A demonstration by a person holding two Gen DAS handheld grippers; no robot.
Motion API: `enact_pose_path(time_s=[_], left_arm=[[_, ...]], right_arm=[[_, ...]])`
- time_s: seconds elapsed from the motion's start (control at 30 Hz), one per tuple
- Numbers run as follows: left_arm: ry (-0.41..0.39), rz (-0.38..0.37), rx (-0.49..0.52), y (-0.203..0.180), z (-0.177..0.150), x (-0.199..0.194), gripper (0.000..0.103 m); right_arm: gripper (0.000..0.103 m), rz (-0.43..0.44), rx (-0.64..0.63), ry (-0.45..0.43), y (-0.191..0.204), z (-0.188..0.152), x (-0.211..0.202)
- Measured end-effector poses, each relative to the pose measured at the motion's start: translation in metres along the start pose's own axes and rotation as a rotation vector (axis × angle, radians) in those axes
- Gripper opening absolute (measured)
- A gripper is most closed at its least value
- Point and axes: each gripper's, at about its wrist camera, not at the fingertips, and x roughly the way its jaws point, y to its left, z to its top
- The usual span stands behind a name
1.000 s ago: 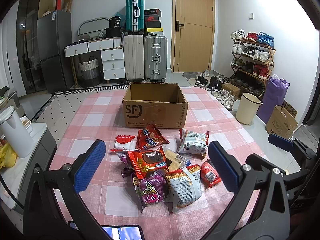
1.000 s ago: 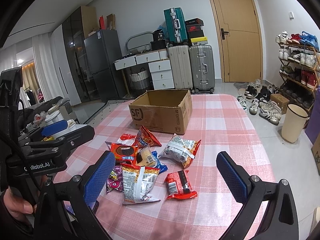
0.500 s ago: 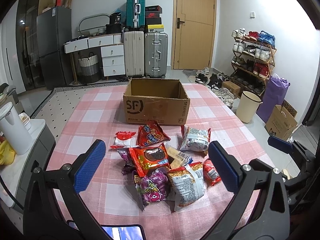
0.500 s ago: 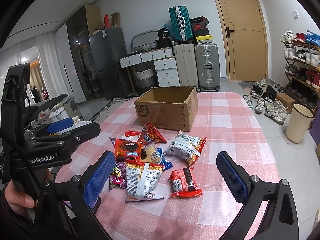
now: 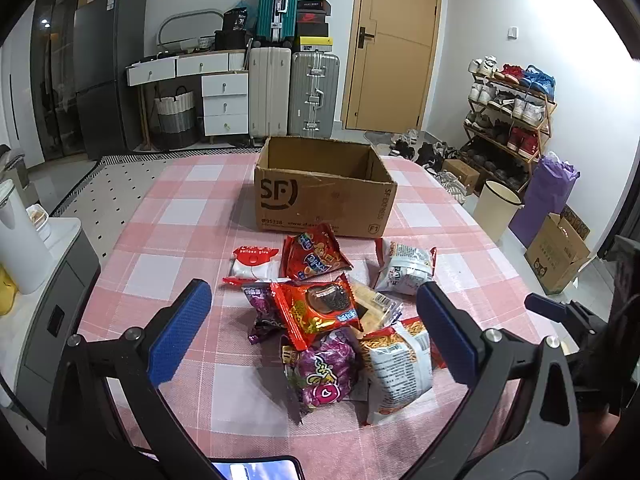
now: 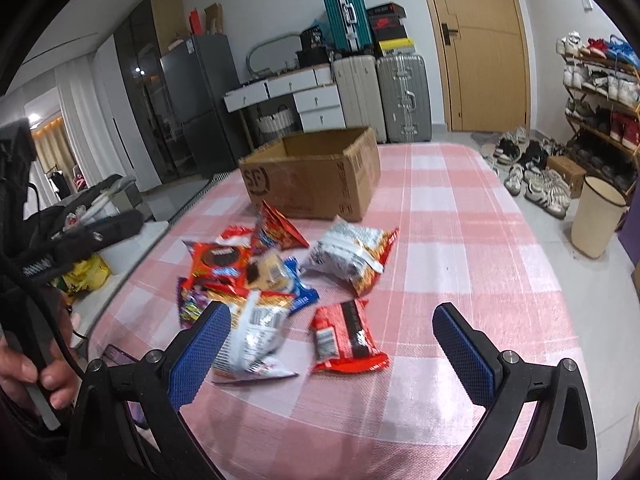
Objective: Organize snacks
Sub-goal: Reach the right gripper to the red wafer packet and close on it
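A pile of snack packets lies on the pink checked tablecloth [image 5: 180,216]: an orange cookie pack [image 5: 316,312], a purple candy bag [image 5: 324,372], a white noodle bag [image 5: 400,364], a red chip bag [image 5: 312,256]. An open SF cardboard box [image 5: 324,192] stands behind the pile. My left gripper [image 5: 312,336] hovers open over the pile, holding nothing. My right gripper [image 6: 332,356] is open above a red packet [image 6: 344,336], with a silver packet [image 6: 352,254] and the box [image 6: 312,176] farther off.
A phone [image 5: 256,470] lies at the table's near edge. A white kettle [image 5: 20,252] sits on a side cabinet at left. Suitcases [image 5: 292,92], drawers and a fridge line the back wall. A bin [image 5: 496,212] and shoe rack [image 5: 508,120] stand at right.
Both grippers have moved forward and lower toward the snack pile. The right view is blurred with motion. No packet has been taken.
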Motion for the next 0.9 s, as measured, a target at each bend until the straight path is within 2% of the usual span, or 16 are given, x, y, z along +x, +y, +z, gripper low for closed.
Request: enact_pose_path(time_s=[0.37, 0.9], left_arm=[[0.046, 0.003, -0.028, 0.016, -0.006, 0.033, 0.102], [0.097, 0.012, -0.044, 0.032, -0.011, 0.069, 0.102]], right_arm=[[0.103, -0.006, -0.004, 0.099, -0.018, -0.015, 0.052], [0.102, -0.006, -0.057, 0.219, -0.014, -0.01, 0.109]])
